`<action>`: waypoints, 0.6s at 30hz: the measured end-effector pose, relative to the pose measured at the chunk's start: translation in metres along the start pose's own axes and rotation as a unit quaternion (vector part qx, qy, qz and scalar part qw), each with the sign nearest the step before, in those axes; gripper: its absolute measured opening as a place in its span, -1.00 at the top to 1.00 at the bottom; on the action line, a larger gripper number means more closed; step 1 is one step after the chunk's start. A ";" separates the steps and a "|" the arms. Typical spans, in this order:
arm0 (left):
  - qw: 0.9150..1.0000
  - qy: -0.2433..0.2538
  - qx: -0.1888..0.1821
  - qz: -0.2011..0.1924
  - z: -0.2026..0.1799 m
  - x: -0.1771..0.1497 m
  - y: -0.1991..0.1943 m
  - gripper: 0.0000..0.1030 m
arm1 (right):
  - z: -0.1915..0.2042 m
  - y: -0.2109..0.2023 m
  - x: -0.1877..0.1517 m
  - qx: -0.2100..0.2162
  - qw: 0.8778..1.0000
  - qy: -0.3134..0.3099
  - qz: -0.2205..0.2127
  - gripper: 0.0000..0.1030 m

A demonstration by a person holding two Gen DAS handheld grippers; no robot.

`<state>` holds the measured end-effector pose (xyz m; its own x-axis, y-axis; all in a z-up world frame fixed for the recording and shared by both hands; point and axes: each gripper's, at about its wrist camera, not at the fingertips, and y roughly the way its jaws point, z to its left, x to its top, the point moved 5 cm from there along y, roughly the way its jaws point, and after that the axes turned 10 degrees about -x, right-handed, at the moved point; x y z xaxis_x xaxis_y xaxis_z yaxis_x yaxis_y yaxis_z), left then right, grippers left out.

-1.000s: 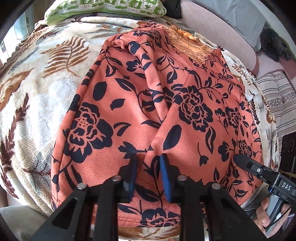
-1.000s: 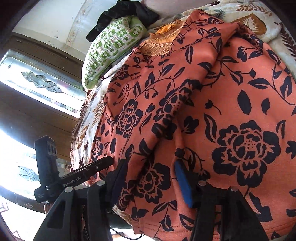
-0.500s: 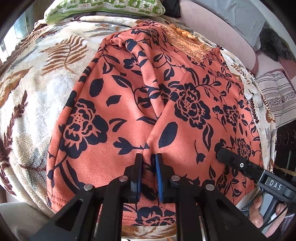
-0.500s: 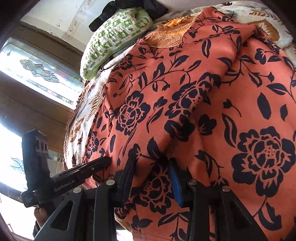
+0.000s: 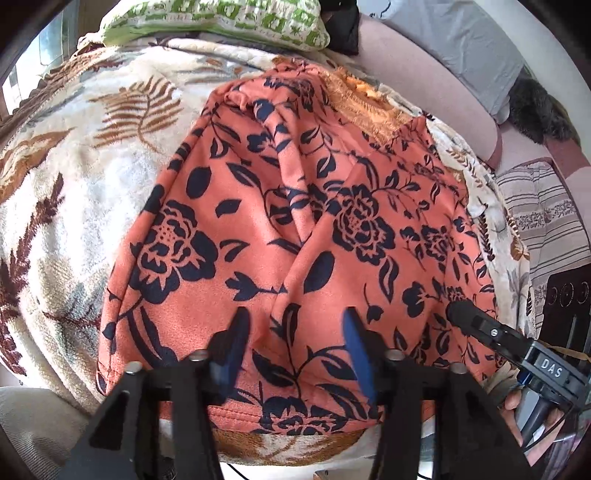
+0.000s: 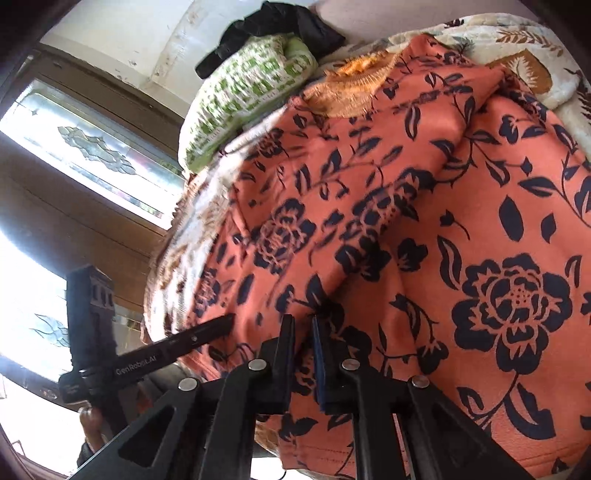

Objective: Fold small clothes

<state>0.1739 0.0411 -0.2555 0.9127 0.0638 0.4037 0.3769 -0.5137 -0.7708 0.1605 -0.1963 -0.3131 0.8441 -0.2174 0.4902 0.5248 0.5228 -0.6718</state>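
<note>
- Blanket (image 5: 74, 192), cream with brown leaves, covered the bed beneath everything.
- Garment (image 5: 288, 206), orange with dark flowers, lay spread on it, hem toward 6 o'clock.
- Pillow (image 5: 221, 18), green-patterned, sat at 12 o'clock.
- Left hand-held gripper (image 5: 293, 347) stood wide over the hem.
- Right hand-held gripper (image 6: 303, 354) pinched a hem fold, nearly closed.

— Any lettering to read?
— Two bits. White "DAS" on the black body of the right claw (image 5: 550, 369), lower right of the left wrist view.
— And the other?
— "GenRobot.AI" along the left claw (image 6: 136, 367), lower left of the right wrist view.
</note>
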 end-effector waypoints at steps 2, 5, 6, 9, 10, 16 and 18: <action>1.000 0.007 -0.001 -0.030 -0.004 0.004 -0.011 -0.42 | 0.003 -0.014 0.007 0.038 0.999 0.003 -0.014 0.49; 0.998 0.021 0.010 -0.055 -0.009 0.008 -0.019 -0.51 | -0.006 -0.029 0.010 0.015 0.999 0.015 -0.043 -0.72; 0.998 0.026 0.010 -0.060 -0.011 0.009 -0.020 -0.51 | -0.010 -0.035 0.010 0.010 0.998 0.023 -0.058 -0.72; 0.996 0.044 0.015 -0.073 -0.017 0.008 -0.025 -0.51 | -0.019 -0.040 0.009 -0.009 0.998 0.036 -0.051 -0.72; 0.995 0.054 0.024 -0.079 -0.020 0.008 -0.025 -0.51 | -0.023 -0.044 0.008 -0.022 0.997 0.038 -0.059 -0.72; 0.980 0.122 0.084 -0.132 -0.044 -0.001 -0.031 -0.51 | -0.043 -0.054 0.012 -0.060 0.993 0.053 -0.084 -0.72; 0.977 0.131 0.086 -0.146 -0.050 -0.005 -0.033 -0.51 | -0.047 -0.056 0.013 -0.063 0.992 0.061 -0.088 -0.72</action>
<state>0.1485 0.0151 -0.2072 0.6995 -0.0463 0.7132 0.6563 -0.3533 -0.6666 0.1471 -0.2672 -0.2958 0.7414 -0.3980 0.5403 0.6681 0.3628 -0.6496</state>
